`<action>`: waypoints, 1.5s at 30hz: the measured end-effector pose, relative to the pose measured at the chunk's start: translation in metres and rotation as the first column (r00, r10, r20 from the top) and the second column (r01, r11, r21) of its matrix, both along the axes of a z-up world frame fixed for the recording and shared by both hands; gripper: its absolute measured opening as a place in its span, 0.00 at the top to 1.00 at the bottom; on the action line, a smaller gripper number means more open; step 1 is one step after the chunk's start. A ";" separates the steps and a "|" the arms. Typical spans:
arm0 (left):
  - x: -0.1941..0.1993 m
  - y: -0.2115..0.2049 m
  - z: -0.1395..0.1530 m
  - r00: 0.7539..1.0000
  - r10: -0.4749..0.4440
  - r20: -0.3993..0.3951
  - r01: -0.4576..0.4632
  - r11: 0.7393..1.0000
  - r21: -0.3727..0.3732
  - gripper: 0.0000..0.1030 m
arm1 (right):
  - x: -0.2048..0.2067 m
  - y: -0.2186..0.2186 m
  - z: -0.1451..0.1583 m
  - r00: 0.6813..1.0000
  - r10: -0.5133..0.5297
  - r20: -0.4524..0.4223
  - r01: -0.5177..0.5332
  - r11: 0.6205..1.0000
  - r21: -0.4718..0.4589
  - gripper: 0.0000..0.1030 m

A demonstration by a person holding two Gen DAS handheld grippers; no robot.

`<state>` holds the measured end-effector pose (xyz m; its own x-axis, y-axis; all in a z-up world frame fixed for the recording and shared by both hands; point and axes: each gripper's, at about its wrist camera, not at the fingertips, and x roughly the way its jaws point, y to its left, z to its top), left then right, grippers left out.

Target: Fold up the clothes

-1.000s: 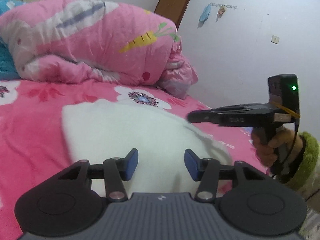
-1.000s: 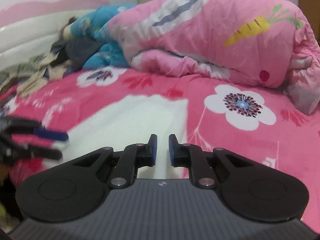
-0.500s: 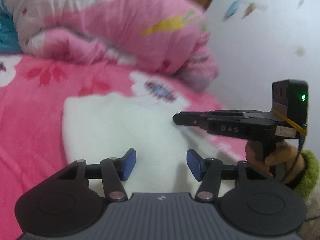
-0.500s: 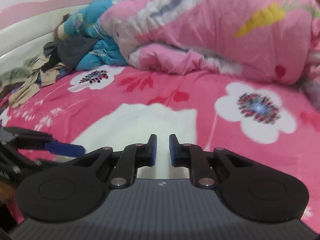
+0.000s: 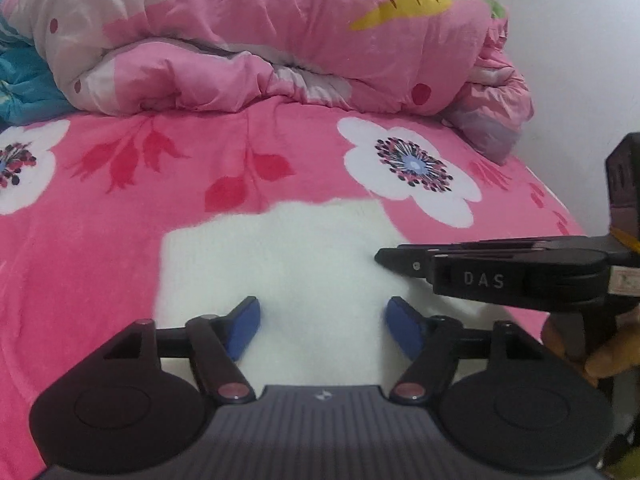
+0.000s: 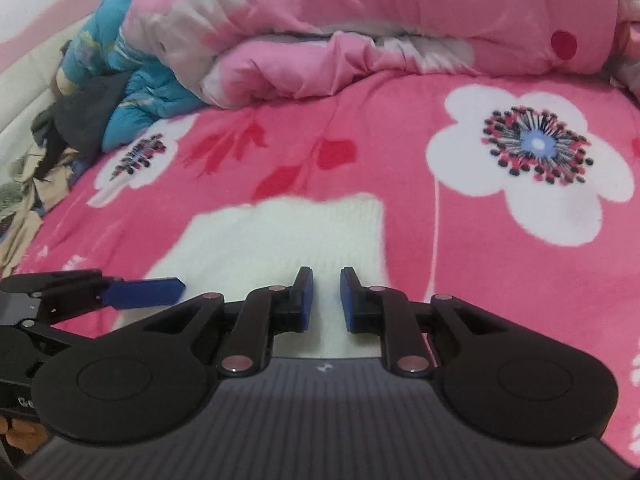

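Observation:
A white fleecy garment (image 5: 300, 256) lies flat on the pink flowered bedspread (image 5: 120, 208). Low over its near part, my left gripper (image 5: 322, 320) has its jaws opening wide; only the cloth below shows between the blue pads. My right gripper (image 5: 384, 258) reaches in from the right, its tip over the garment's right edge. In the right wrist view the garment (image 6: 288, 236) lies ahead. There my right gripper (image 6: 326, 296) shows a narrow, slightly opening gap with nothing pinched. The left gripper's blue pad (image 6: 144, 292) pokes in from the left.
A bunched pink duvet with a carrot print (image 5: 280, 32) fills the back of the bed. Blue bedding (image 6: 136, 80) and a heap of dark and beige clothes (image 6: 48, 148) lie at the far left. A white wall (image 5: 580, 60) borders the bed on the right.
Both grippers have tipped downward and closed in over the white garment. The left jaws have spread wider. The right gripper's tip has slid further over the garment's right edge.

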<state>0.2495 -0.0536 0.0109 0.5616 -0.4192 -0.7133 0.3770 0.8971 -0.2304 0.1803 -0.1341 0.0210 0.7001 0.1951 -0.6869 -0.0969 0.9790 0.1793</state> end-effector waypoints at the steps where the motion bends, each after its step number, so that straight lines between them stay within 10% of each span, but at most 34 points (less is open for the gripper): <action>1: -0.002 -0.002 0.002 1.000 -0.001 0.005 0.001 1.000 0.012 0.28 | -0.001 -0.001 0.002 1.000 -0.003 0.004 0.003 1.000 0.004 0.86; 8: -0.006 -0.005 0.011 1.000 0.023 -0.006 -0.023 0.998 0.051 0.28 | -0.055 -0.018 0.029 0.996 -0.064 0.067 0.056 0.993 0.106 0.85; 18: -0.033 -0.017 0.029 0.998 0.015 0.059 -0.024 0.987 0.157 0.28 | -0.143 0.008 0.040 0.992 -0.009 0.123 0.014 0.999 -0.035 0.78; 45: -0.130 0.014 0.031 0.990 0.034 0.140 -0.062 0.979 0.195 0.22 | -0.213 0.034 0.015 0.980 -0.064 0.188 0.088 0.988 -0.125 0.69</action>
<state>0.1195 -0.0394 0.0421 0.6747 -0.2472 -0.6955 0.3479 0.9375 0.0042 -0.0322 -0.1003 0.0357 0.8258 0.0527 -0.5615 -0.0404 0.9986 0.0343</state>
